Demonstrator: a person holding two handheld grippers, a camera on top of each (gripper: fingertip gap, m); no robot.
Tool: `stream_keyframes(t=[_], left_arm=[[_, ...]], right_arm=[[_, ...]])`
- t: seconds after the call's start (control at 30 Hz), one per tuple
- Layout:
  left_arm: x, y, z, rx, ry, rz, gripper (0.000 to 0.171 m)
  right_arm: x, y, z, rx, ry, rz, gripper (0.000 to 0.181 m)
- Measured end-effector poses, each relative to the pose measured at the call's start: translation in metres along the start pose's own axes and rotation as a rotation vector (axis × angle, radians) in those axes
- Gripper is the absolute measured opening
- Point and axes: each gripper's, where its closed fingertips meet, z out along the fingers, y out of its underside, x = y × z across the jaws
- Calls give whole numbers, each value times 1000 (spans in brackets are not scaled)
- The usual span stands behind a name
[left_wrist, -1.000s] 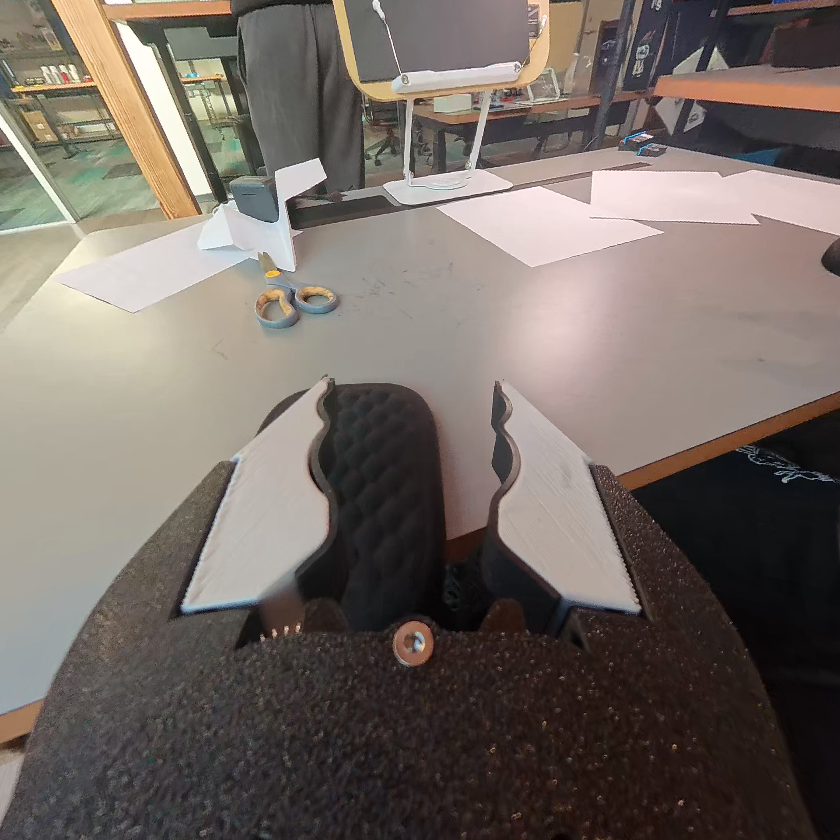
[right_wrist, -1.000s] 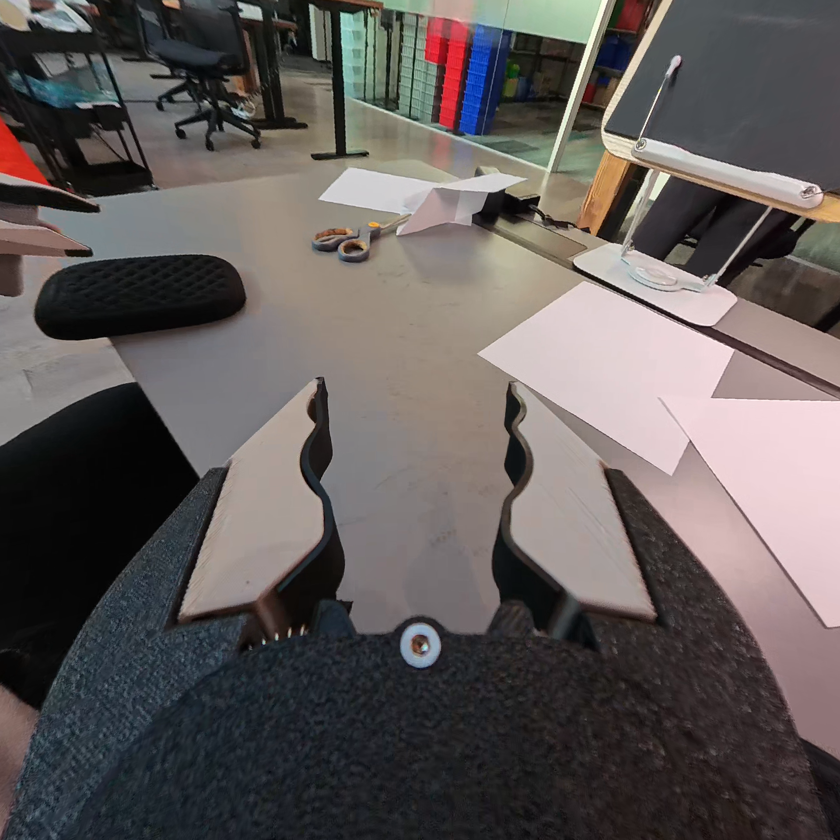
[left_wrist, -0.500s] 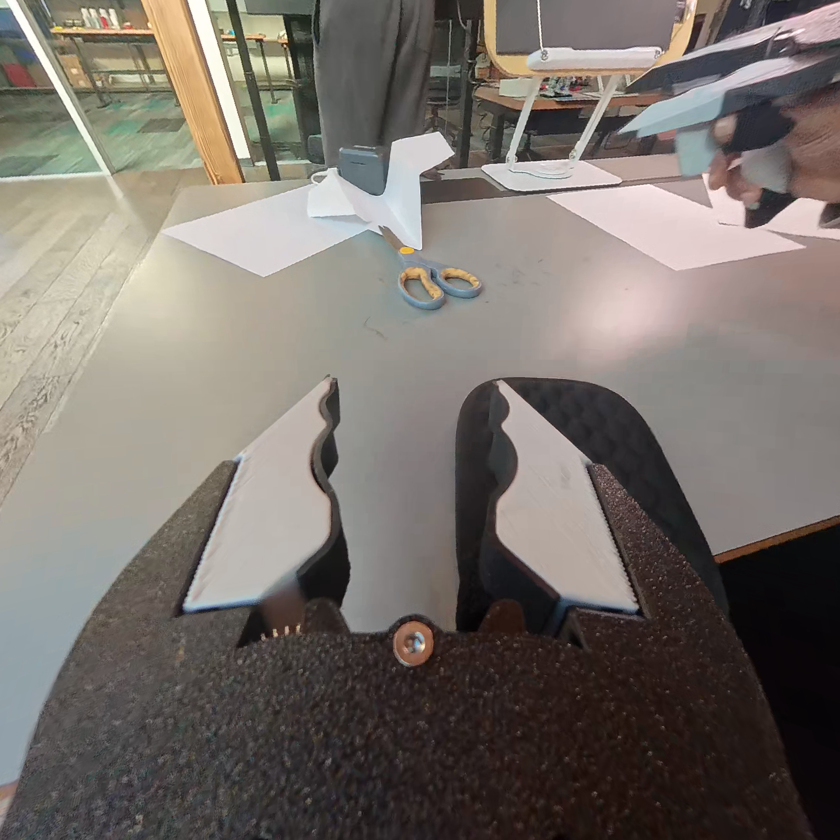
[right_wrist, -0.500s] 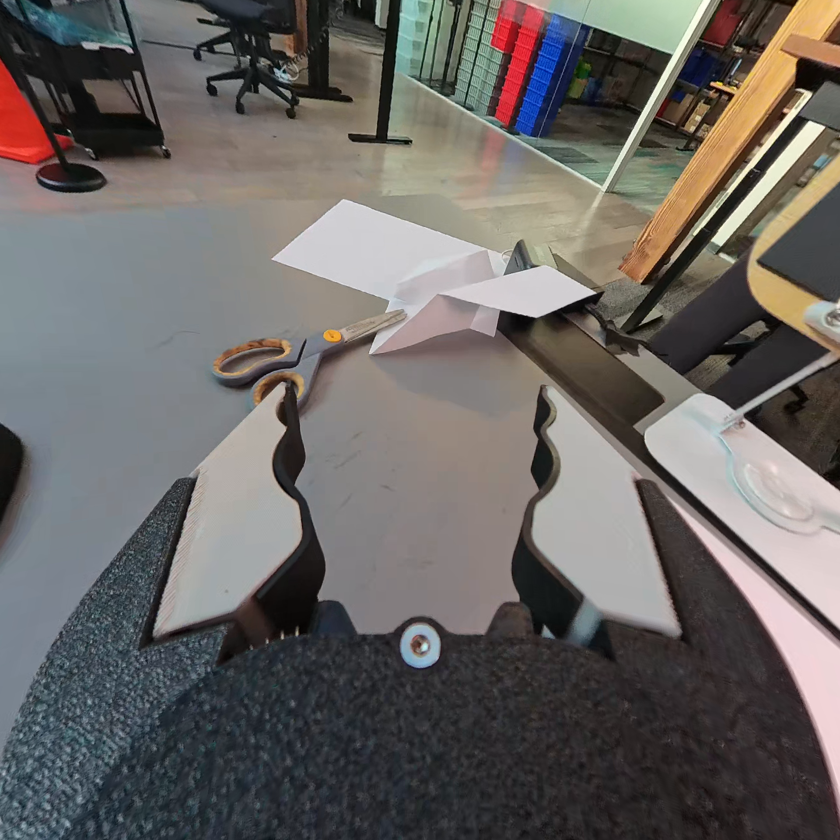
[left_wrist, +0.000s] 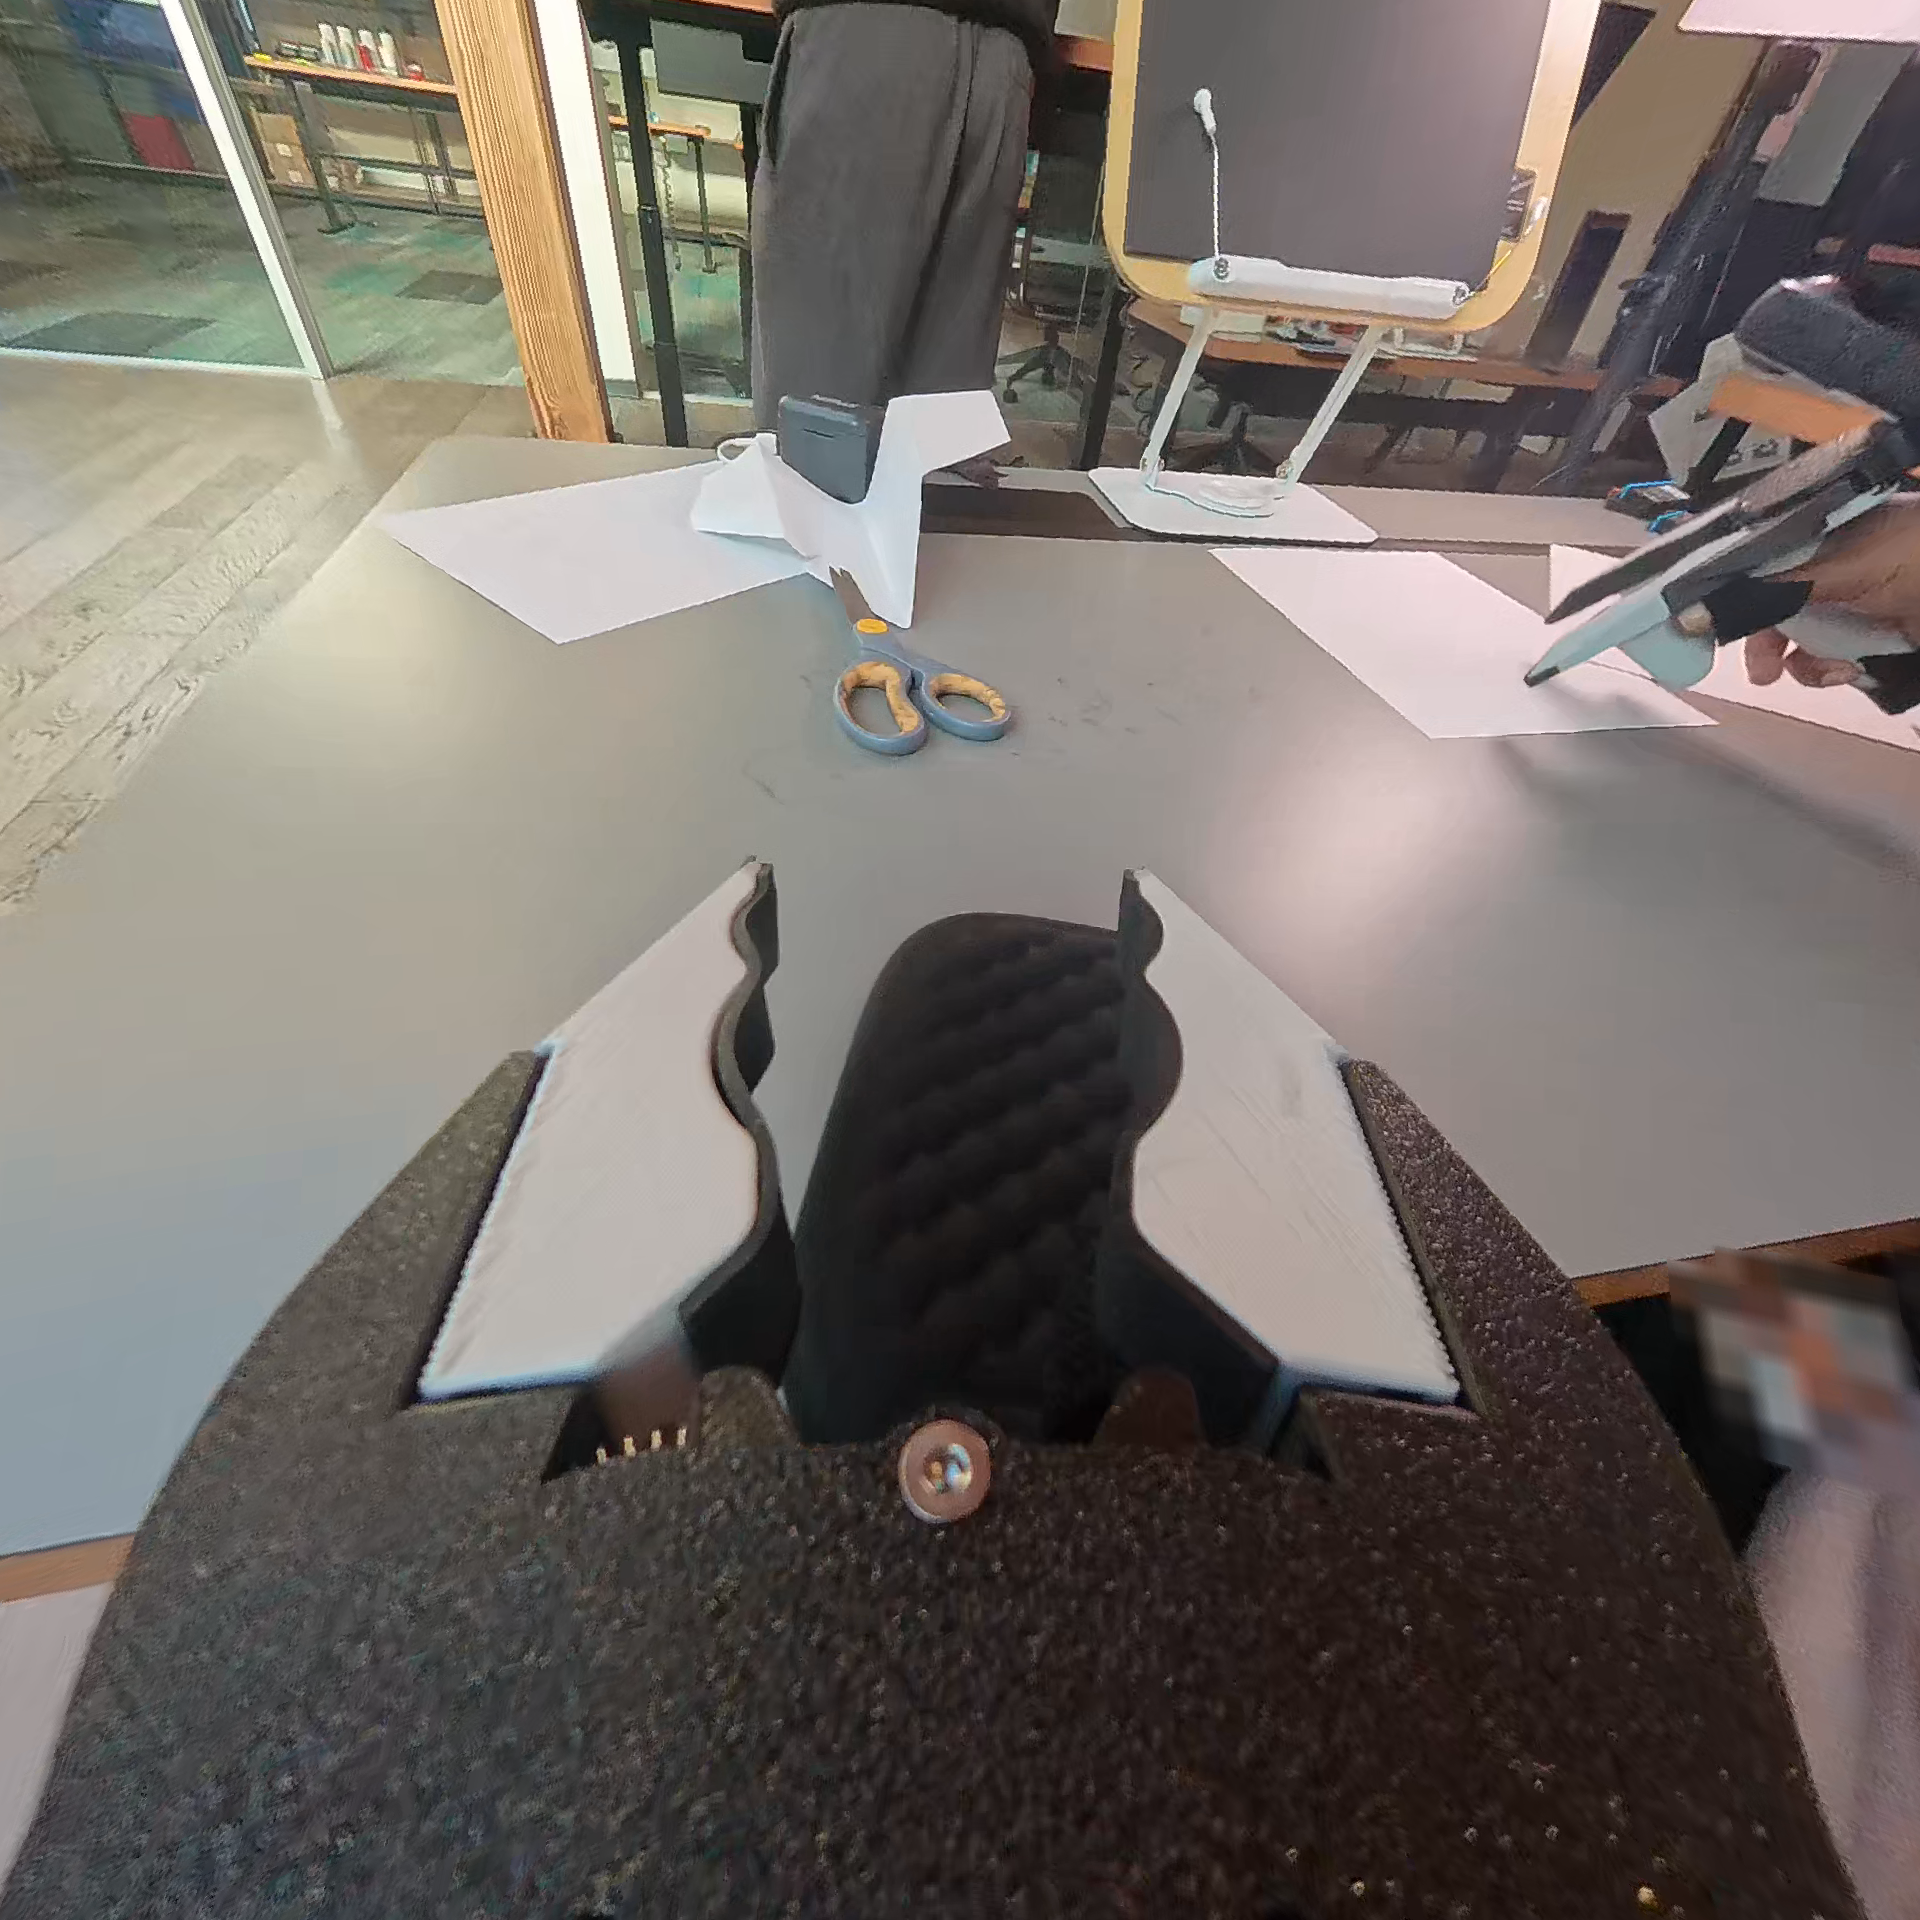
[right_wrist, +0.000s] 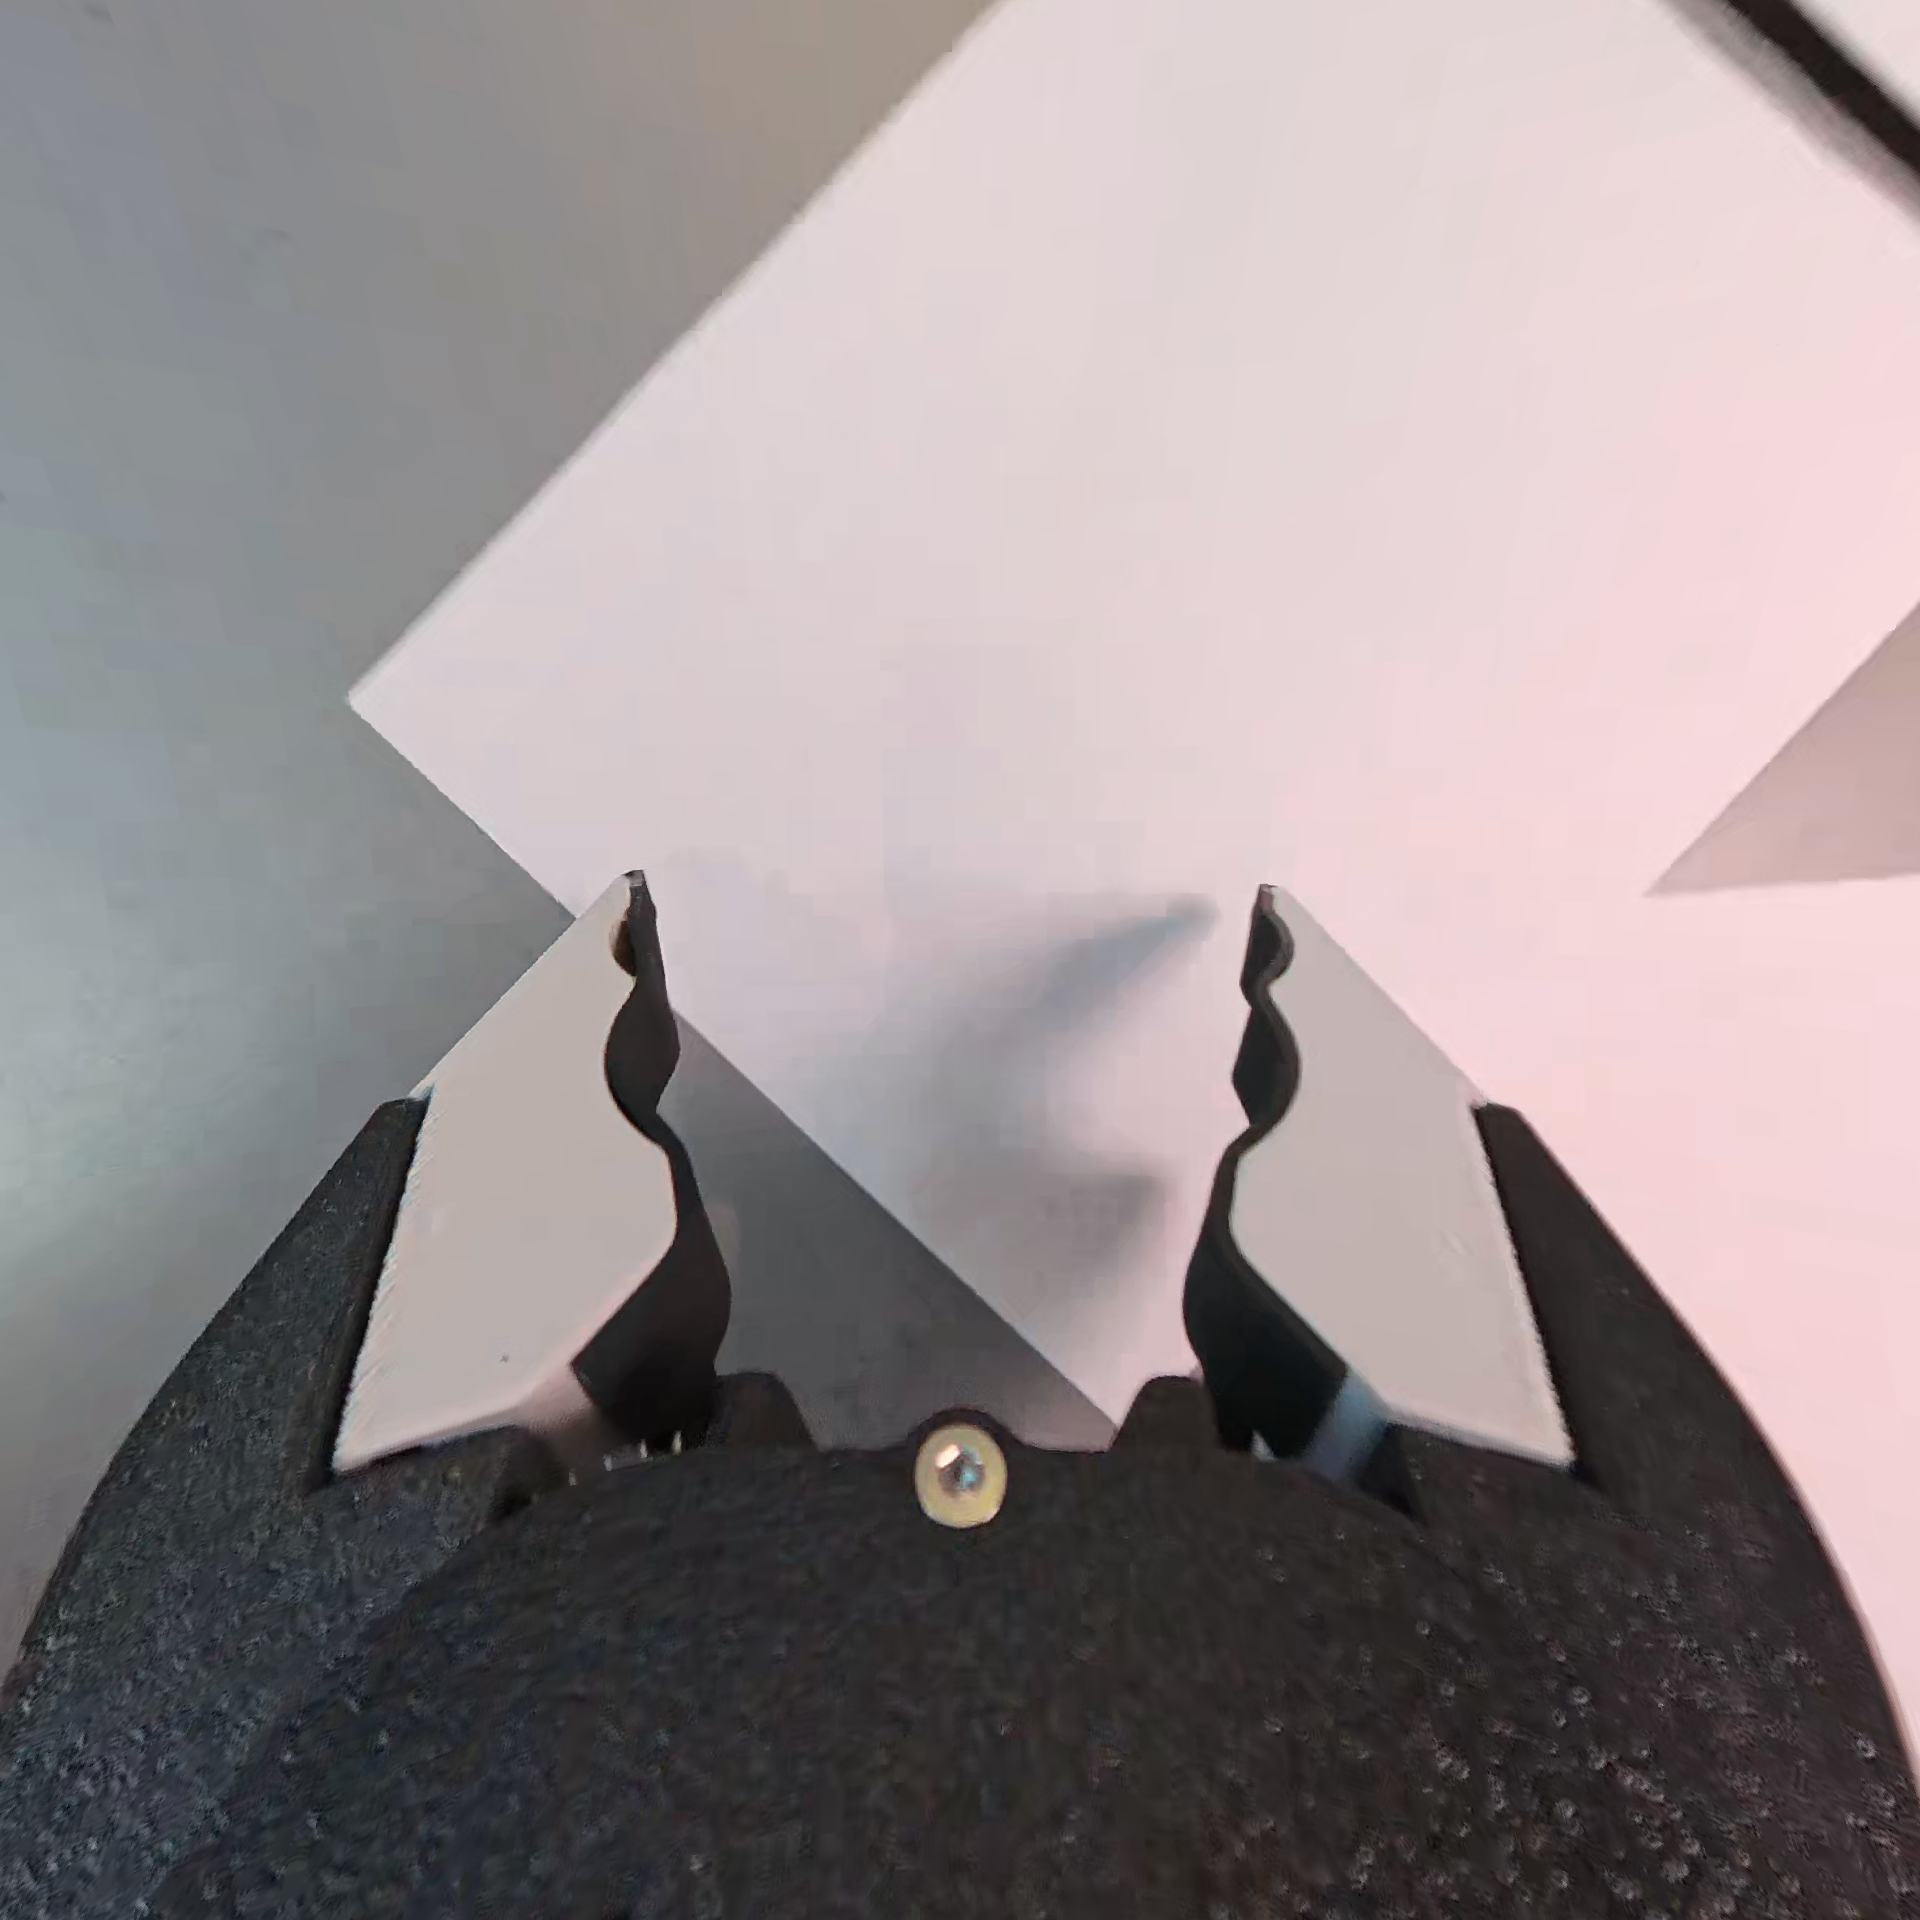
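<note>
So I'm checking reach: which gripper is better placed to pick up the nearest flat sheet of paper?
The right gripper. It is open and hangs just over the white sheet, near its corner. The left gripper, also open, hangs above the black padded rest, well away from that sheet.

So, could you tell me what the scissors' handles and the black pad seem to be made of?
Scissors: handles look like grey plastic with a tan, worn soft lining inside the loops; blades look like metal. Black pad: probably foam or rubber, matte, with a quilted diamond texture.
</note>
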Motion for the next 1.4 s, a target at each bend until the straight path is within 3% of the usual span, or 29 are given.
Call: stream_keyframes(t=[0.07, 0.13, 0.27, 0.37, 0.5, 0.6, 0.67, 0.77, 0.83, 0.93, 1.0, 1.17, 1.3, 1.4], left_arm=[[14, 2, 0, 9, 14, -27, 65], [27, 0, 0, 17, 19, -12, 65], [59, -14, -1, 33, 62, 38, 65], [86, -12, 2, 4, 132, 80, 64], [122, -8, 13, -22, 261, 84, 61], [162, -14, 33, -19, 392, 79, 61], [193, -22, 41, -10, 486, 89, 62], [225, -29, 39, 17, 581, 95, 62], [227, -17, 38, -3, 579, 110, 62], [214, 23, 45, -85, 534, 70, 62], [209, 42, 49, -140, 509, 18, 62], [212, 32, 66, -153, 457, 4, 64], [228, 50, 80, -218, 480, 9, 70], [244, 59, 70, -218, 536, -10, 67]], right_arm=[[0, 17, -1, 0, -22, -24, 96], [-9, 27, -5, -31, -21, -79, 97], [-63, 40, -14, -28, -93, -187, 87], [-116, 54, -25, 1, -149, -252, 67], [-185, 79, -40, 18, -212, -336, 67], [-214, 95, -48, -4, -232, -376, 87], [-221, 97, -56, 7, -242, -368, 98], [-207, 93, -81, 56, -201, -326, 100], [-188, 98, -89, 56, -151, -307, 104], [-166, 129, -70, -26, -141, -269, 107], [-166, 124, -70, 41, -175, -251, 93], [-162, 127, -72, -43, -208, -365, 91], [-179, 110, -81, 39, -297, -320, 95], [-191, 116, -69, 57, -263, -335, 103]])
